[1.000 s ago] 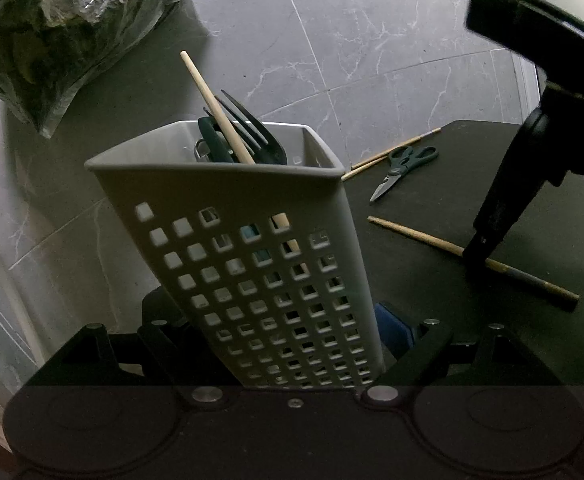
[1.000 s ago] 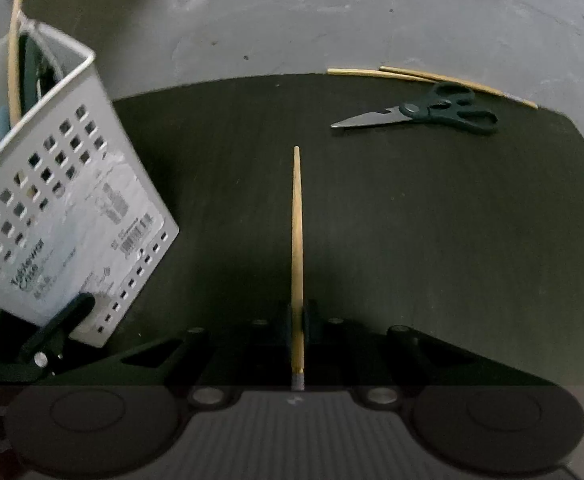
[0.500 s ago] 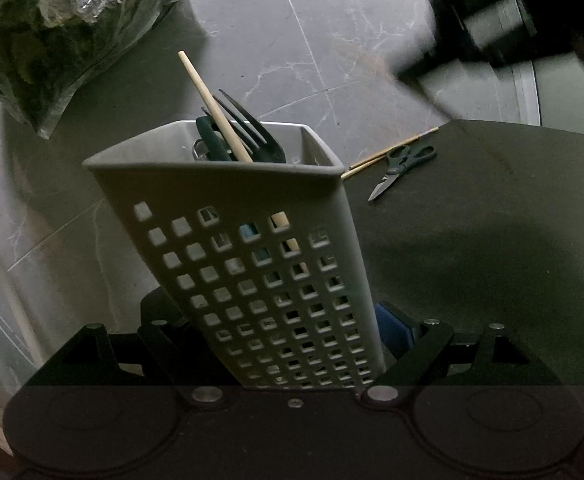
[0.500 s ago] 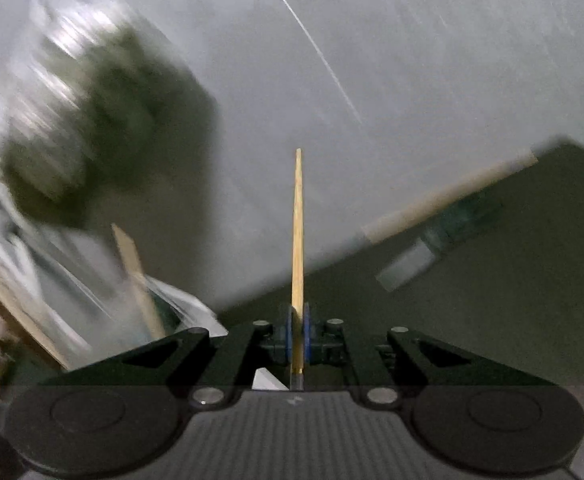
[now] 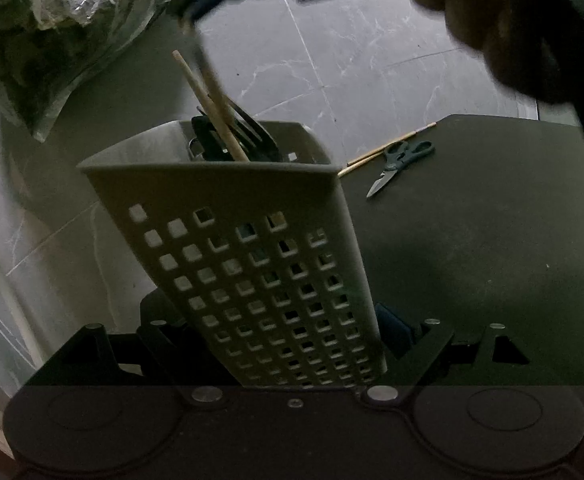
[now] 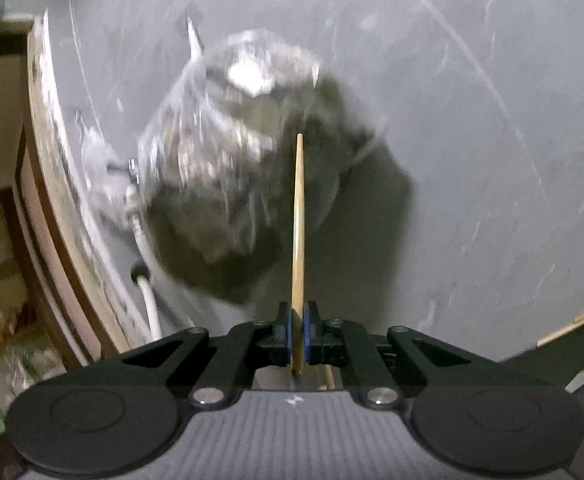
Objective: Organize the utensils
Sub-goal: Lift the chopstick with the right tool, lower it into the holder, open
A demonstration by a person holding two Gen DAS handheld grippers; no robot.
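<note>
Grey marble-patterned floor tiles point(image 5: 352, 60) surround a black table point(image 5: 492, 260). Scissors point(image 5: 402, 160) and two chopsticks point(image 5: 388, 148) lie at its far edge. A clear plastic bag point(image 5: 44, 48) sits on the floor. The left gripper point(image 5: 292, 336) clasps the tilted perforated white basket point(image 5: 252, 240), which contains a fork point(image 5: 248, 124) and a chopstick. The right gripper point(image 6: 298, 332) is clenched on a chopstick point(image 6: 298, 220).

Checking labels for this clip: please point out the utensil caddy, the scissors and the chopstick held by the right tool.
utensil caddy point(image 5: 252, 264): left wrist view, on its perforated front wall.
scissors point(image 5: 402, 156): left wrist view, near the pivot, just below the handles.
chopstick point(image 6: 298, 220): right wrist view, mid-shaft above the pads.
</note>
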